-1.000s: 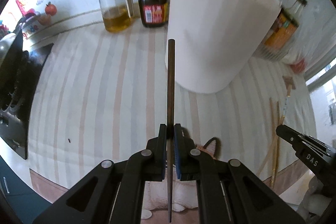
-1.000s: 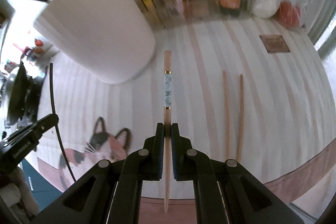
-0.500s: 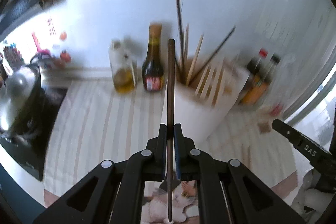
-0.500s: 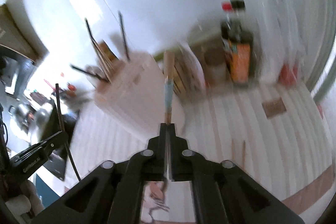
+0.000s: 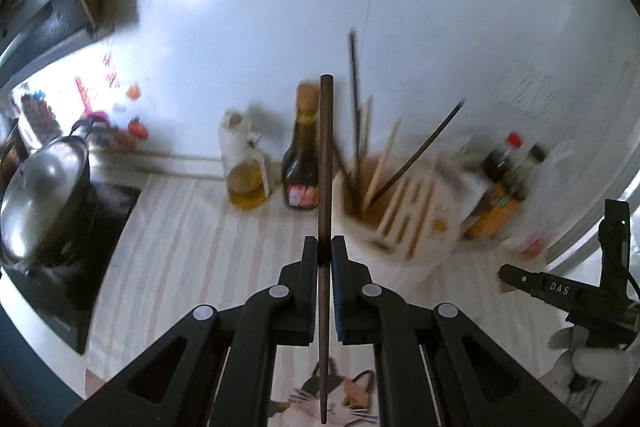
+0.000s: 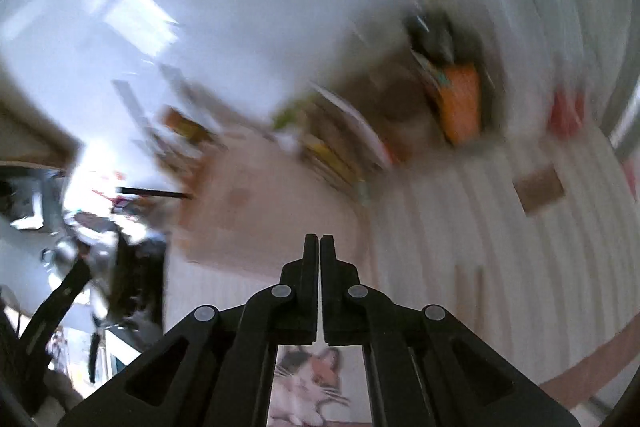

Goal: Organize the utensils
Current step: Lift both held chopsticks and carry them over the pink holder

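In the left wrist view, a dark brown chopstick (image 5: 325, 187) is pinched between the pads of the left tool (image 5: 325, 247). The stick is held in line with the fingers, its upper end reaching above the tool and its lower end hanging below it, over a cat picture (image 5: 344, 397) on the striped cloth (image 5: 180, 247) that covers the bench. Beyond the tool, a white holder (image 5: 404, 227) is seen on the bench with several chopsticks standing in it, some dark and some pale; its outline is blurred. Just left of the holder stand a dark sauce bottle (image 5: 302, 163) and an oil jug (image 5: 244, 167), both against the white wall. More bottles (image 5: 504, 187) are gathered to the right of the holder. A lidded steel pot (image 5: 40, 199) sits on a black stove at the left edge. The right tool (image 5: 532, 281) is seen at the right edge, with a gloved hand (image 5: 588, 367) below it.

In the right wrist view, everything beyond the tool is heavily smeared. The right tool (image 6: 320, 247) is pressed together, and nothing is seen between its pads. The holder (image 6: 256, 211) appears only as a pale brown blur ahead of it, with one dark stick (image 6: 156, 192) jutting out to the left. Orange-labelled bottles (image 6: 456, 95) are made out at the upper right.
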A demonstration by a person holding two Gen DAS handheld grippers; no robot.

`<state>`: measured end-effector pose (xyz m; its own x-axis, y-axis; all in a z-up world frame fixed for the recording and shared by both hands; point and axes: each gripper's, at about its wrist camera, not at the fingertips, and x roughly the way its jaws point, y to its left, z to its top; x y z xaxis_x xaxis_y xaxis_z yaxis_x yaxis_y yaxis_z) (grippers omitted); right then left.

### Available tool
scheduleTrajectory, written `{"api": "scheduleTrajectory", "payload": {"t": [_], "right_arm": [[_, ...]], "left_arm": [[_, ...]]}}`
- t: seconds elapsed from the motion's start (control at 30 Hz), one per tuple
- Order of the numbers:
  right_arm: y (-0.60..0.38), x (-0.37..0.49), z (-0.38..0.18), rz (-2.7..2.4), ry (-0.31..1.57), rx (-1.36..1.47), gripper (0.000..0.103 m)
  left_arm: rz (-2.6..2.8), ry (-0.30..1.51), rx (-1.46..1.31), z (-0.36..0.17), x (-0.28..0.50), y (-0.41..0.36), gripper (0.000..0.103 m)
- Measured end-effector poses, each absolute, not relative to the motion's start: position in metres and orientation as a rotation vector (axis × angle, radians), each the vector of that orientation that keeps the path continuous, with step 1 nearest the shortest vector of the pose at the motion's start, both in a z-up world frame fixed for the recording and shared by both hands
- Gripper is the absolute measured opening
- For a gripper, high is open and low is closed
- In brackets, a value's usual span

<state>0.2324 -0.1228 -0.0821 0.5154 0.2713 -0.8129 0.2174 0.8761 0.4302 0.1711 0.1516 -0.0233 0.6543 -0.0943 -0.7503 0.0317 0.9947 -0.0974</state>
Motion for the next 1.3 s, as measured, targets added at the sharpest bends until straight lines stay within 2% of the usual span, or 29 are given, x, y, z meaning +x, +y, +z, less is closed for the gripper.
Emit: {"api": "scheduleTrajectory", "payload": {"t": [0.1, 0.13, 0.17, 0.43, 0.47, 0.5, 0.57, 0.73, 0.97, 1.3], "right_arm": [[-0.130, 0.247, -0.130, -0.009, 1.151, 0.500, 0.024], [-0.130, 0.253, -0.148, 0.007, 1.192, 0.495, 0.033], [-0.131, 0.258, -0.165, -0.009, 1.233, 0.490, 0.036], [-0.117, 0.305, -0.231, 0.075, 1.257, 0.524, 0.034], [-0.114, 0.310, -0.234, 0.077, 1.252, 0.510, 0.014], [-0.112, 0.316, -0.238, 0.084, 1.244, 0.502, 0.008], [-0.110, 0.322, -0.239, 0.089, 1.220, 0.482, 0.007], [-0.109, 0.313, -0.214, 0.102, 1.139, 0.419, 0.007], [-0.119, 0.274, -0.149, 0.099, 0.980, 0.416, 0.007], [-0.118, 0.241, -0.025, 0.168, 0.700, 0.430, 0.007]], "left_arm": [[-0.020, 0.913, -0.074, -0.055, 0.176, 0.152, 0.004], [0.000, 0.936, -0.071, -0.067, 0.178, 0.153, 0.004], [0.019, 0.962, -0.075, -0.081, 0.180, 0.155, 0.004], [0.114, 1.071, -0.096, -0.137, 0.191, 0.163, 0.004], [0.120, 1.073, -0.094, -0.139, 0.192, 0.163, 0.004], [0.126, 1.072, -0.091, -0.140, 0.194, 0.163, 0.004], [0.130, 1.066, -0.092, -0.138, 0.196, 0.163, 0.004], [0.123, 1.036, -0.081, -0.123, 0.195, 0.159, 0.004], [0.093, 0.973, -0.066, -0.088, 0.188, 0.157, 0.004], [-0.013, 0.809, -0.114, 0.004, 0.190, 0.151, 0.004]]}}
